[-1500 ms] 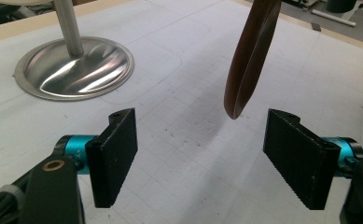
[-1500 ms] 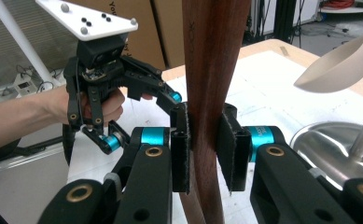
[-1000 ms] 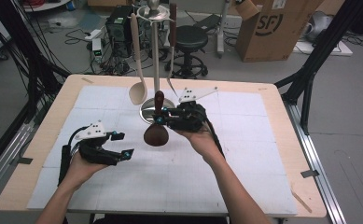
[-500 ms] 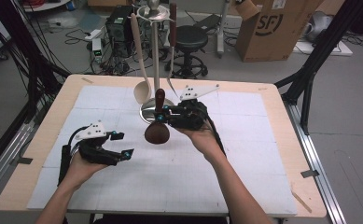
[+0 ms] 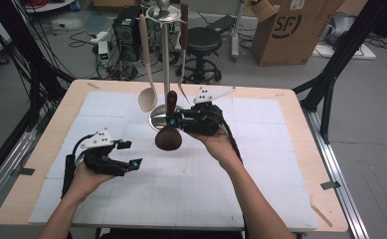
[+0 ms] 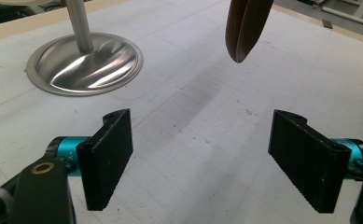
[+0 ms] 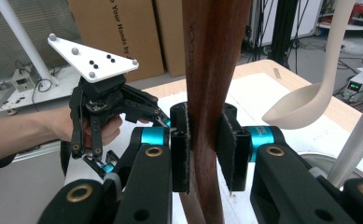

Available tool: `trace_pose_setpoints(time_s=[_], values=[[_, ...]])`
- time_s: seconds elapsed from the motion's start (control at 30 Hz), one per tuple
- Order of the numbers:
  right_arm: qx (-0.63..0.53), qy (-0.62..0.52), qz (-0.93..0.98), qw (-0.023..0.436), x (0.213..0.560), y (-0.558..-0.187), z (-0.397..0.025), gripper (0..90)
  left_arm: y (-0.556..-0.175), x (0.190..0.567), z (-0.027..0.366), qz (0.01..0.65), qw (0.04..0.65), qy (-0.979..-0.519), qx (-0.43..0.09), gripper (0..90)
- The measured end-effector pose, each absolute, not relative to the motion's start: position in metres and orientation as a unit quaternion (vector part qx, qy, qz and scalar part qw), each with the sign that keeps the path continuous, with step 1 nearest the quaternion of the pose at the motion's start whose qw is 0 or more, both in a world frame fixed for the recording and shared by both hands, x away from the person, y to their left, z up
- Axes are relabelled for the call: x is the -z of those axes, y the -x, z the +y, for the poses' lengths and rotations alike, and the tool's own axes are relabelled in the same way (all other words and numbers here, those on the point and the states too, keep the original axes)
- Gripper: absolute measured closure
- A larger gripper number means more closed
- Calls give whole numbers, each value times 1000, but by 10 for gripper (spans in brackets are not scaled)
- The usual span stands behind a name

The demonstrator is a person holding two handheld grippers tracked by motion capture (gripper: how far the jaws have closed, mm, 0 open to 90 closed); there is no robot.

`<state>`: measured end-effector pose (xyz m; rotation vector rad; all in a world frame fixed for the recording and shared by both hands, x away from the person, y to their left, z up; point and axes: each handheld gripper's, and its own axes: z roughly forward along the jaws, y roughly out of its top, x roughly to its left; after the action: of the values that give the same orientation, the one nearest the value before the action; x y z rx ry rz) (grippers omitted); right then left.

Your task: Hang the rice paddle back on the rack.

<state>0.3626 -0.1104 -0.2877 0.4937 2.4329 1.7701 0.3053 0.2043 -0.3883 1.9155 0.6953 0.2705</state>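
Here the right gripper [image 5: 173, 121] pinches the dark wooden spoon [image 5: 169, 130] by its handle, bowl hanging just above the table [image 5: 280, 164], near the stand [image 5: 164, 69]. Likely it goes onto a hook: lift straight, keep the handle upright, grip firm. The left gripper [image 5: 130, 154] rests spread wide at near left. The pale ladle [image 5: 146, 94] hanging left of the pole could get knocked.

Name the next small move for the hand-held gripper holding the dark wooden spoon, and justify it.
Probably raise it toward the rack top. The right hand-held gripper clamps the dark wooden spoon upright beside the stand pole, its bowl low above the table.
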Motion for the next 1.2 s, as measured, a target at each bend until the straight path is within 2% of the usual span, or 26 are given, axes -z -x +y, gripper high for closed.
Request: trace_pose_setpoints(time_s=[0.67, 1.2], values=[[-577, -151, 801, 54, 266, -368, -107, 764, -308, 389, 206, 297, 516, -795, -116, 205], [-577, -148, 801, 60, 257, -373, -104, 763, -306, 388, 206, 302, 511, -796, -122, 139]])
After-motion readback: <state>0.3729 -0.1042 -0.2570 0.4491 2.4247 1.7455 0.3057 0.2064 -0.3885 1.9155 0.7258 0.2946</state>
